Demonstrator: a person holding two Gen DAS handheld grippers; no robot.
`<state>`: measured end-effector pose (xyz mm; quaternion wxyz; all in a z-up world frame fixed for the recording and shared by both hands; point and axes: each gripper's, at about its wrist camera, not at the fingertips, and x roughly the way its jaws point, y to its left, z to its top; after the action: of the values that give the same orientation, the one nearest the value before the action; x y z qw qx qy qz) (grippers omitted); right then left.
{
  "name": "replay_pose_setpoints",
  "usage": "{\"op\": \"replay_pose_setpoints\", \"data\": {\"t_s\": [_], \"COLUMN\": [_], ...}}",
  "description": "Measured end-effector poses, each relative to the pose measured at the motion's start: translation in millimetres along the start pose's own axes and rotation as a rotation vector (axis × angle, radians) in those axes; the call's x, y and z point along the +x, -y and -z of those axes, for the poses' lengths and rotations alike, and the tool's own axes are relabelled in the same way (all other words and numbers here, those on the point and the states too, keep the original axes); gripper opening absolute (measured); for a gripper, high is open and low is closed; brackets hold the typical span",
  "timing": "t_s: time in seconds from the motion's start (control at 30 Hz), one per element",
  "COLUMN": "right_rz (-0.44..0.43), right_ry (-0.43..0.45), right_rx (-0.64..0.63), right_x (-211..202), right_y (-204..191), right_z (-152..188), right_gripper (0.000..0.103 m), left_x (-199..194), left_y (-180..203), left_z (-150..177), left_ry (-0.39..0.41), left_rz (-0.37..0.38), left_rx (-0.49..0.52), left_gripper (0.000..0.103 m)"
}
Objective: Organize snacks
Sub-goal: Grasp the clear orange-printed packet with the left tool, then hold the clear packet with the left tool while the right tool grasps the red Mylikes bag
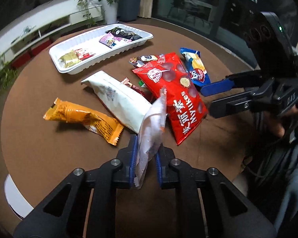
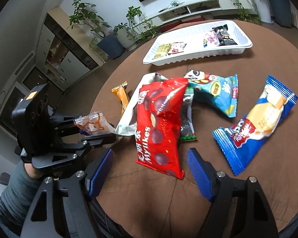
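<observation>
- White tray sits at the far side of the round brown table; a few small packets already lie in it, with bare floor between them, so it looks like the drop spot
- Red Mylikes bag lies mid-table on top of the pile, the biggest loose snack; puffy, glossy film, probably light and slippery, contents likely crushable, so best taken at a flat sealed end or edge, not squeezed in the middle
- White pouch lies left of the red bag, partly under it; soft, floppy foil, top seam looks like the easiest hold
- Blue wafer pack lies right of the red bag, apart from the pile; flat and stiffer, crimped ends give a grip
- Teal panda bag lies far of the blue pack, its corner touching the pile; soft and light
- Orange bar wrapper lies at near left, alone; slim, crinkly, easy across the width
- Right gripper hovers just near of the red bag, jaws spread wide, holding nothing
- Left gripper is clamped on the clear candy packet, lifted above the table at near centre; packet is thin, limp film, very light, pinched at its lower end and drooping, could slip
</observation>
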<state>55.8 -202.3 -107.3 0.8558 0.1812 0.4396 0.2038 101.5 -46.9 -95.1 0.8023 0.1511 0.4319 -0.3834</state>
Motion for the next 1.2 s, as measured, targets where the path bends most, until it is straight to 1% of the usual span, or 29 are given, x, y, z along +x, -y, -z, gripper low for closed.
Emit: {"op": "replay_pose_setpoints", "data": {"t_s": [0.23, 0.43, 0.5, 0.6, 0.7, 0.87, 1.03, 1.2], "right_rz": [0.016, 0.027, 0.028, 0.029, 0.032, 0.037, 0.058, 0.078], "right_ry": [-0.004, -0.018, -0.017, -0.016, -0.021, -0.023, -0.019, -0.011], "right_rx": [-0.002, 0.009, 0.02, 0.025, 0.02, 0.008, -0.018, -0.049], "right_x": [6.6, 10.3, 9.6, 9.7, 10.6, 12.2, 12.0, 16.3], "right_y": [-0.3, 3.3, 5.6, 6.4, 5.0, 3.0, -2.8, -7.9], "right_z": [-5.6, -4.6, -4.3, -5.5, -5.5, -6.2, -8.3, -16.4], "right_gripper": [0.078, 0.078, 0.078, 0.078, 0.078, 0.078, 0.078, 0.078], "left_x": [-7.1, -10.0, -9.7, -11.2, -13.3, -15.1, -23.0, -32.7], "left_y": [-0.5, -4.3, -6.3, -6.5, -10.7, -13.3, -14.6, -18.7], "left_z": [12.9, 23.0, 25.7, 27.6, 30.1, 36.5, 40.8, 54.2], "left_ry": [0.001, 0.001, -0.008, -0.013, -0.008, -0.006, 0.023, 0.053], "left_rz": [0.08, 0.191, 0.209, 0.238, 0.282, 0.274, 0.28, 0.303], "left_rx": [-0.134, -0.252, -0.288, -0.32, -0.367, -0.392, -0.413, -0.46], "left_gripper": [0.013, 0.012, 0.013, 0.012, 0.012, 0.013, 0.012, 0.012]}}
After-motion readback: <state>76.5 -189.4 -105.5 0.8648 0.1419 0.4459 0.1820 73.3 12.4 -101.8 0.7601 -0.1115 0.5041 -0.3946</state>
